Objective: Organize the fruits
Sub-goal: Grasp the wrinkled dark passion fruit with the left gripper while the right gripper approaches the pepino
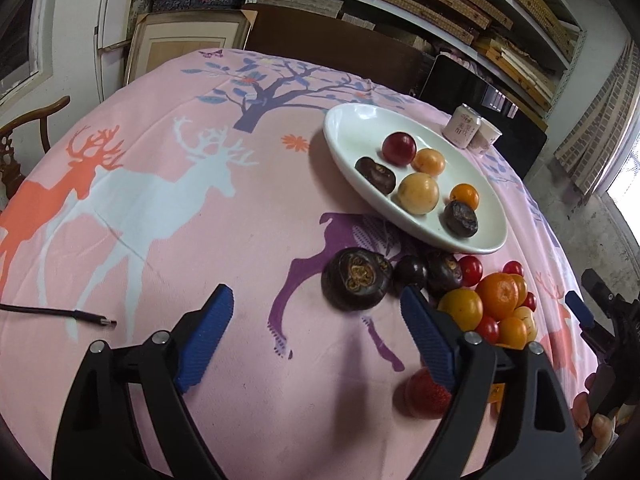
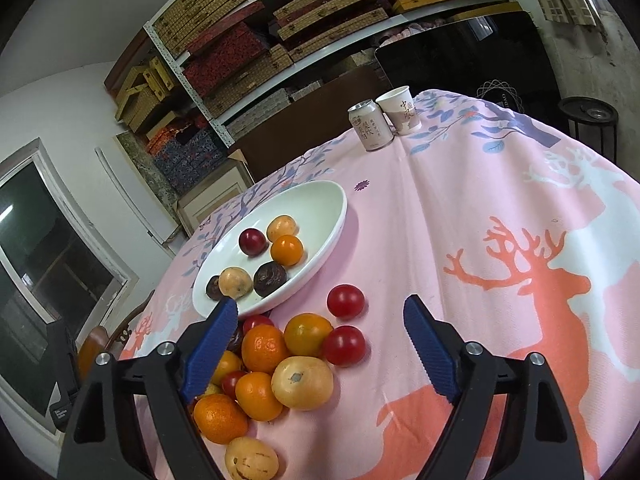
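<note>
With both the left gripper [image 1: 316,312] and right gripper [image 2: 320,330] spread and empty over the loose fruit pile [image 2: 276,364] beside the white dish [image 2: 320,240], straddle one outlying cherry tomato [image 2: 345,301] squarely and pinch it gently.

A drink can [image 2: 369,125] and a paper cup [image 2: 400,110] stand touching each other at the far edge of the worktop [image 2: 460,216]. A black cable [image 1: 56,314] lies near the worktop's left edge, and shelves [image 2: 248,40] stacked with boxes stand beyond it.

Soft dim daylight, window glare far right, heavy fisheye warping, dark vignetted corners
</note>
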{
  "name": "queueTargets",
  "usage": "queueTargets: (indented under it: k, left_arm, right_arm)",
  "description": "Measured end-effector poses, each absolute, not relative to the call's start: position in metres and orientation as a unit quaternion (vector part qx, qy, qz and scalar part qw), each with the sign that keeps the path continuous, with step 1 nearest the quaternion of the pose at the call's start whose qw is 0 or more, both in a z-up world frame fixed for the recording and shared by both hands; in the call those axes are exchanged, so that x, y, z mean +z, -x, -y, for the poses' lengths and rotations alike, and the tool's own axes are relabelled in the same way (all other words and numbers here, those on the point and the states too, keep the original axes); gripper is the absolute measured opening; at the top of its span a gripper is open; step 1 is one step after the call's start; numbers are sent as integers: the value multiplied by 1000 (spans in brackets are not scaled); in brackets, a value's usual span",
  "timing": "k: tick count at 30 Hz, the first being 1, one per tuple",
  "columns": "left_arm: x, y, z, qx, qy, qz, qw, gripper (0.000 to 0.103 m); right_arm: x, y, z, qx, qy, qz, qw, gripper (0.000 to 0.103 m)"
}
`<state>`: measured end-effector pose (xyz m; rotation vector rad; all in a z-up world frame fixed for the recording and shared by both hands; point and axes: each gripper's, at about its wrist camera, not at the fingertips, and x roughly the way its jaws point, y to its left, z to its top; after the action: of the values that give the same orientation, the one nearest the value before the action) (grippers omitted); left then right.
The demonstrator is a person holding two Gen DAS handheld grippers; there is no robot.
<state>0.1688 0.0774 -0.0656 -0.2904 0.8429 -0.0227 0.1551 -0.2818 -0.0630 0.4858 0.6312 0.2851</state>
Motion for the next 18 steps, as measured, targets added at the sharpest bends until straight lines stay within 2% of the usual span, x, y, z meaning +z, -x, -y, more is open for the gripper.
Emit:
queueTargets:
  k: [7, 18]
  left_arm:
    - [-68, -173, -72, -3, 117, -413, 903, 83]
    - [-77, -192, -42, 6, 17, -429, 903, 83]
  right_arm:
    - [-65, -153, 280, 137, -235, -312, 910, 86]
    - [-66, -155, 276, 137, -235, -321, 907, 88]
